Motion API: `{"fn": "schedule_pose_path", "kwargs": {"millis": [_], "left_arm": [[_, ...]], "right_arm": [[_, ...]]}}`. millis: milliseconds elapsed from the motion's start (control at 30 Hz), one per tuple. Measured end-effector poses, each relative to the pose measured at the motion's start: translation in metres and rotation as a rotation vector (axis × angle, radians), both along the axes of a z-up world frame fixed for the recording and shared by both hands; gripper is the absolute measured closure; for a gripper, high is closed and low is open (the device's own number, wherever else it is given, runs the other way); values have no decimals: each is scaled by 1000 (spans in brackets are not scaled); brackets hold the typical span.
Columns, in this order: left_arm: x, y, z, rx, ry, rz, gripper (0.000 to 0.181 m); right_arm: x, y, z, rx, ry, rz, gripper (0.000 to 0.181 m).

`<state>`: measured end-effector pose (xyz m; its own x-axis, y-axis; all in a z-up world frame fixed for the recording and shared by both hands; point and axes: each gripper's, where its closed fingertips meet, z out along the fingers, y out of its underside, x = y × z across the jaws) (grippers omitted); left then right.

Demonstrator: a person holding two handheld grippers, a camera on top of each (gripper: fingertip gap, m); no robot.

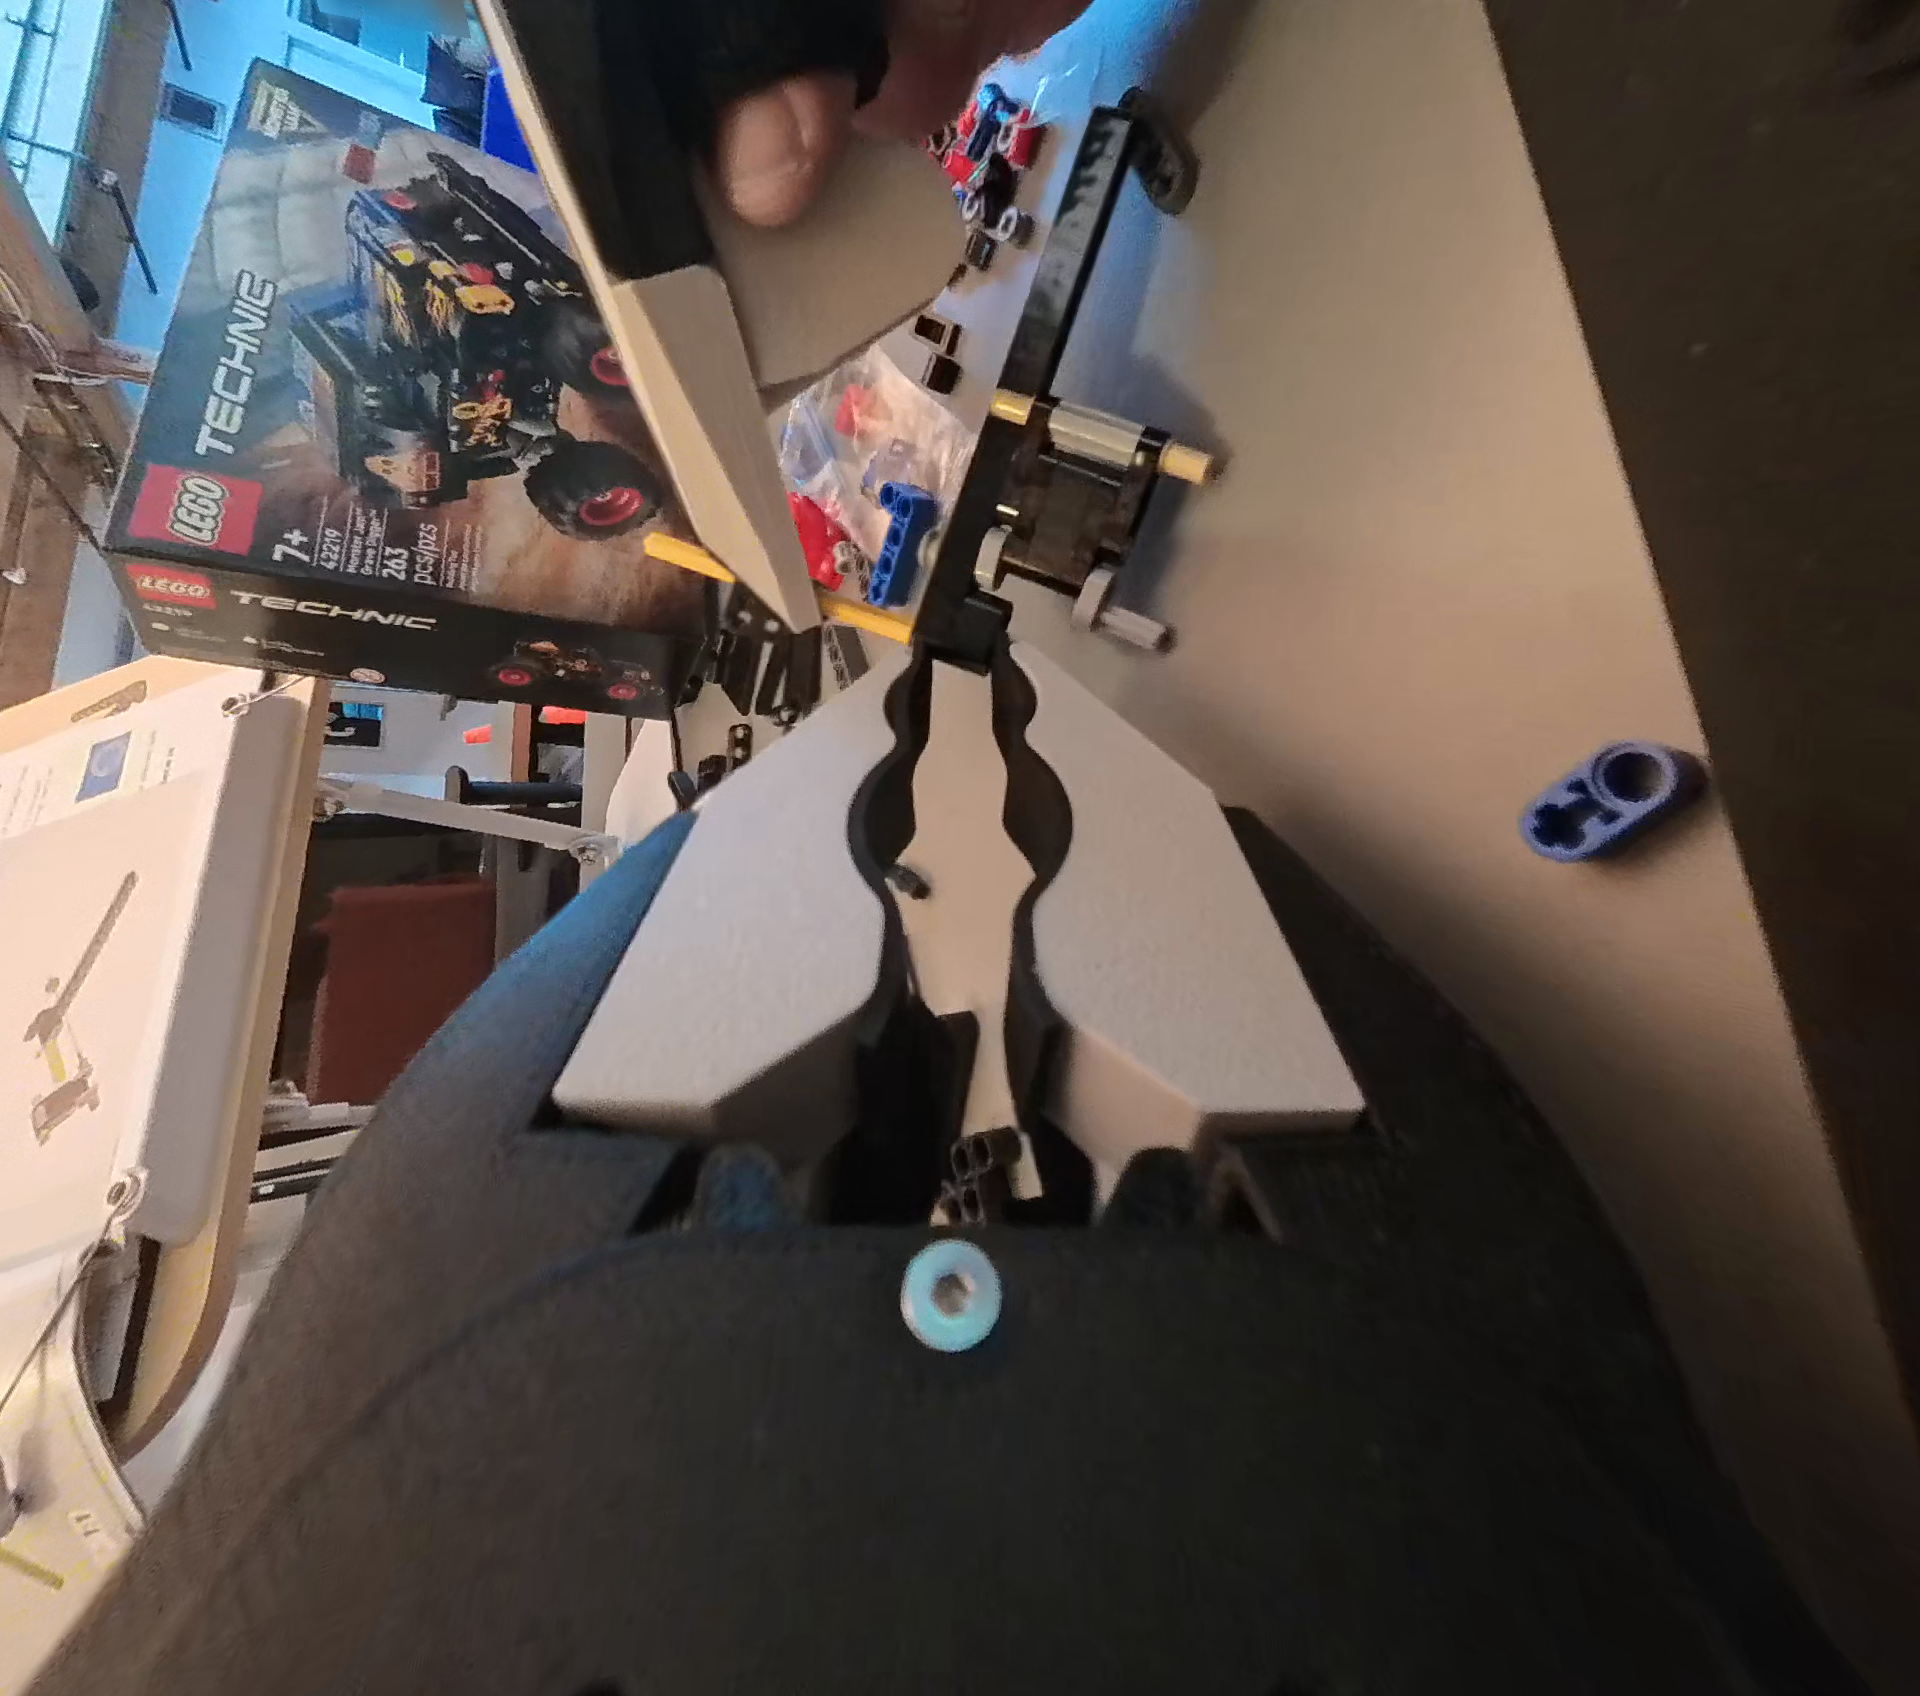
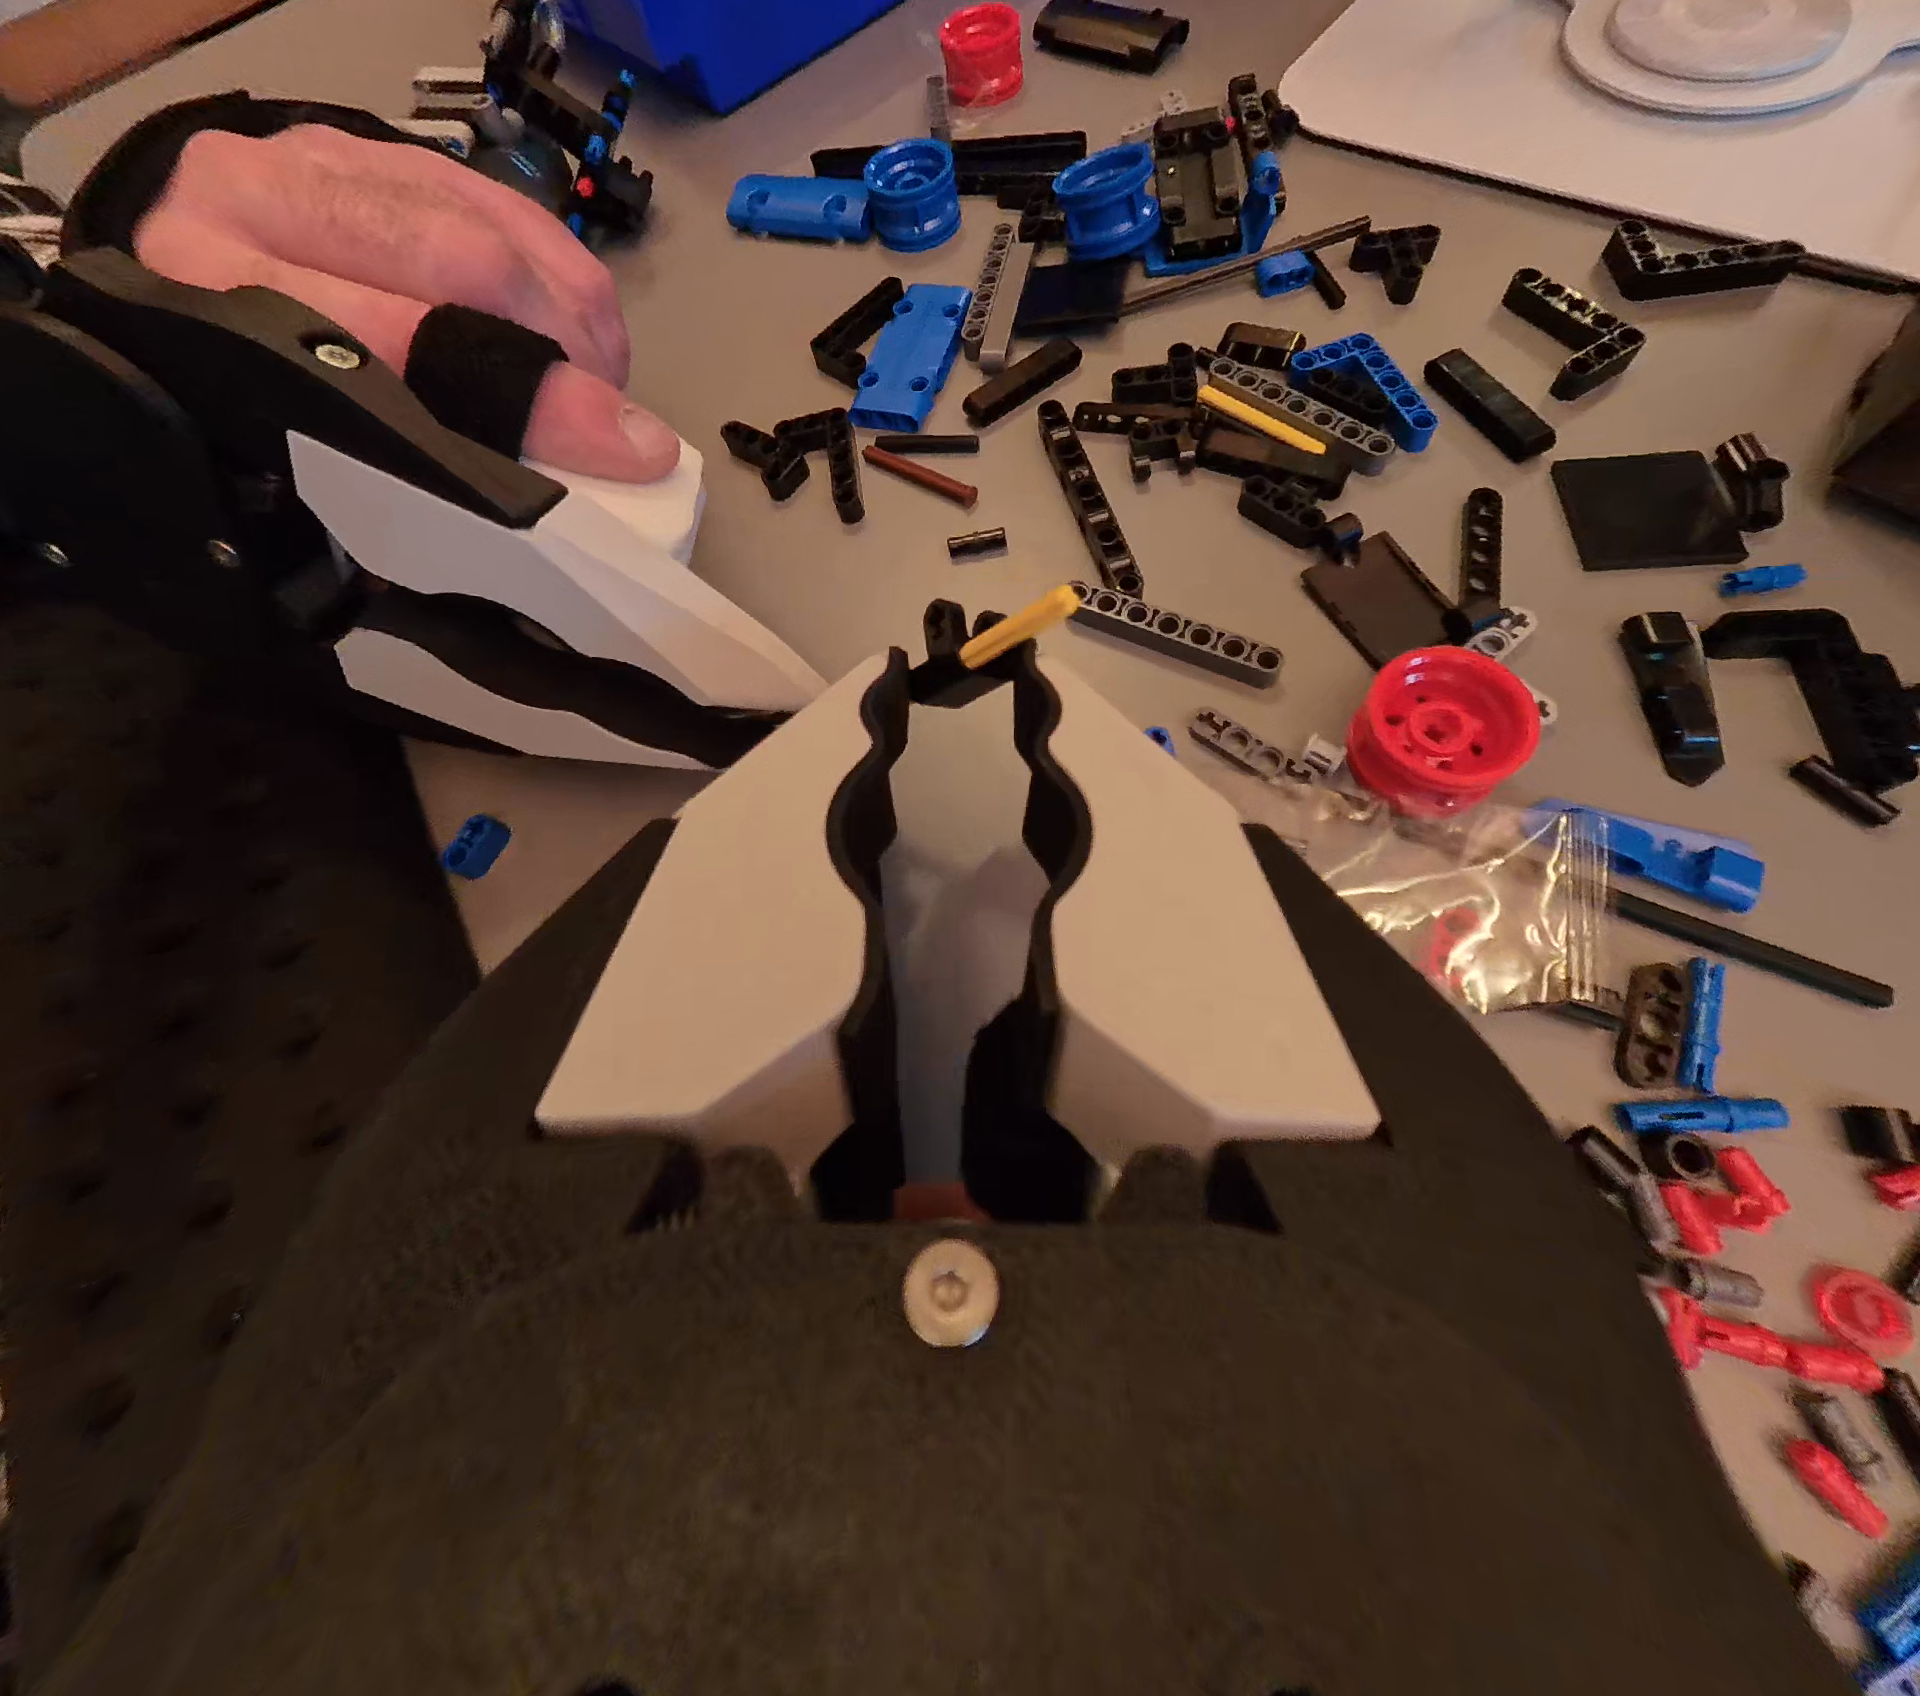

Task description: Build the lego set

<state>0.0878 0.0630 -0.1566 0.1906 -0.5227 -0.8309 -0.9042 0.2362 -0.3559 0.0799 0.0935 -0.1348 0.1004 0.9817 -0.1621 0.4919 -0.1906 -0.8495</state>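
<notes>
- Left hand-held gripper [image 1: 951,659] clamped on the end of the black frame assembly [image 1: 1049,441], lifted off the table [image 1: 1403,711] to steady it.
- Right hand-held gripper [image 2: 961,675] pinching a black connector [image 2: 945,628] carrying a yellow axle [image 2: 1018,612], probably for insertion.
- Loose pieces [image 2: 1195,358] spread within reach.

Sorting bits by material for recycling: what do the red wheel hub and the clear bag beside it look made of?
Red wheel hub: hard moulded plastic, smooth and slightly glossy, with crisp holes and ribs. Clear bag: thin plastic film, probably; it is see-through, crinkled and glints under the light.
</notes>
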Motion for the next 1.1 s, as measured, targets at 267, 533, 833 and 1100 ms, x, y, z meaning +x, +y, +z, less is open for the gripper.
{"fn": "schedule_pose_path", "kwargs": {"millis": [267, 533, 833, 1100], "left_arm": [[2, 2, -4, -5, 17, 23, 174], [6, 0, -6, -79, -48, 27, 172], [-2, -8, -9, -529, -447, 105, 159], [14, -25, -2, -742, -615, 10, 168]], "right_arm": [[0, 4, -7, -107, 5, -77, 162], [3, 2, -13, -76, -18, -69, 162], [0, -15, 6, -32, 95, 15, 162], [-1, -37, 21, 153, 149, 109, 163]]}}
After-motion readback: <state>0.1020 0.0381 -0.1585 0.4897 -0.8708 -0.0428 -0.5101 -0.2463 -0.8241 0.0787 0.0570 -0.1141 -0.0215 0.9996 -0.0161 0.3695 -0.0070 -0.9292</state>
